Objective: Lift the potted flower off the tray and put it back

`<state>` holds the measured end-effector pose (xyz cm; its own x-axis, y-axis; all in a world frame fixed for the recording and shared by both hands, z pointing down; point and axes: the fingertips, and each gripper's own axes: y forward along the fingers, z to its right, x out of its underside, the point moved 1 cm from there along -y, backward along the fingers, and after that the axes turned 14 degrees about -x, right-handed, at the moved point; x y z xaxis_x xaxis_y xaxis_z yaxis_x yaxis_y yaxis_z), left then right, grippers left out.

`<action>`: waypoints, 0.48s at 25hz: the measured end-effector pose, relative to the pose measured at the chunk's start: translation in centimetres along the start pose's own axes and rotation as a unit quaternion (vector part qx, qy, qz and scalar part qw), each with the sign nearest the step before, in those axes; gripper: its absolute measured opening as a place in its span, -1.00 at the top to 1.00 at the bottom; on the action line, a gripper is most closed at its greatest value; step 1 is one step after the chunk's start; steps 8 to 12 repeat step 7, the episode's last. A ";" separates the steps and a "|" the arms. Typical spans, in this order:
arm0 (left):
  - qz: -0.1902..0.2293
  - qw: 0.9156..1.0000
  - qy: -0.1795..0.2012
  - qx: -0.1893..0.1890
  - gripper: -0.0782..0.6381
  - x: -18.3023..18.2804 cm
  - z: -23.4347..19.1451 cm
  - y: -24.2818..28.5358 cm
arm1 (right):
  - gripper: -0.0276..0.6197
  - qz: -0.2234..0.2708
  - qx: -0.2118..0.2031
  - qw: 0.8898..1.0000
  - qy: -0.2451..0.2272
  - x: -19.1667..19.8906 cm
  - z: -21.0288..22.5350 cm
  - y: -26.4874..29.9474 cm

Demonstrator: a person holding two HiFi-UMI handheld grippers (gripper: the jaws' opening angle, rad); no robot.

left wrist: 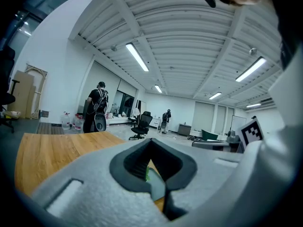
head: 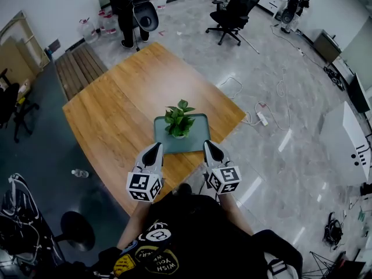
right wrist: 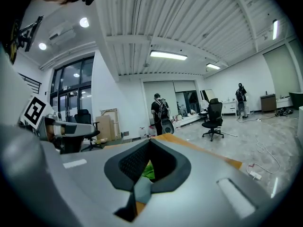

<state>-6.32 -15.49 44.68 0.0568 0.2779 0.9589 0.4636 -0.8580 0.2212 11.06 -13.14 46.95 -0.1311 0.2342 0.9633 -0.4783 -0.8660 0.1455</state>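
Observation:
A small potted flower (head: 179, 121) with green leaves stands upright on a grey-green tray (head: 197, 133) near the front of a wooden table (head: 110, 115). My left gripper (head: 154, 147) hovers at the tray's front left corner, and my right gripper (head: 210, 145) hovers at its front right corner. Both are shut and hold nothing, clear of the pot. In the left gripper view a sliver of leaf (left wrist: 147, 174) shows through the gap behind the closed jaws. The right gripper view shows the leaves (right wrist: 149, 170) the same way.
A person (head: 125, 7) stands by a chair beyond the table's far corner. An office chair (head: 235, 10) is at the back. Cables and a power strip (head: 261, 118) lie on the floor to the right. A water bottle (head: 79, 173) and a black stool (head: 77, 230) are at the left.

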 end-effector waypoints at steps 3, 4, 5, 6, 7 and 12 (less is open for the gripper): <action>0.004 1.000 0.002 0.003 0.79 -0.3 0.3 0.2 | 0.91 0.001 0.002 1.000 0.003 -0.2 0.8 0.1; 0.004 1.000 0.003 0.004 0.79 -0.4 0.4 0.3 | 0.91 0.001 0.004 1.000 0.006 -0.3 1.2 0.1; 0.004 1.000 0.003 0.006 0.79 -0.4 0.4 0.4 | 0.91 0.002 0.008 1.000 0.009 -0.4 1.6 0.0; 0.003 1.000 0.003 0.007 0.79 -0.4 0.5 0.5 | 0.91 0.001 0.011 1.000 0.012 -0.4 2.0 -0.1; 0.002 1.000 0.002 0.008 0.79 -0.3 0.5 0.6 | 0.91 0.001 0.015 1.000 0.015 -0.4 2.3 -0.2; 0.002 1.000 0.002 0.008 0.79 -0.3 0.5 0.6 | 0.91 0.001 0.015 1.000 0.015 -0.4 2.3 -0.2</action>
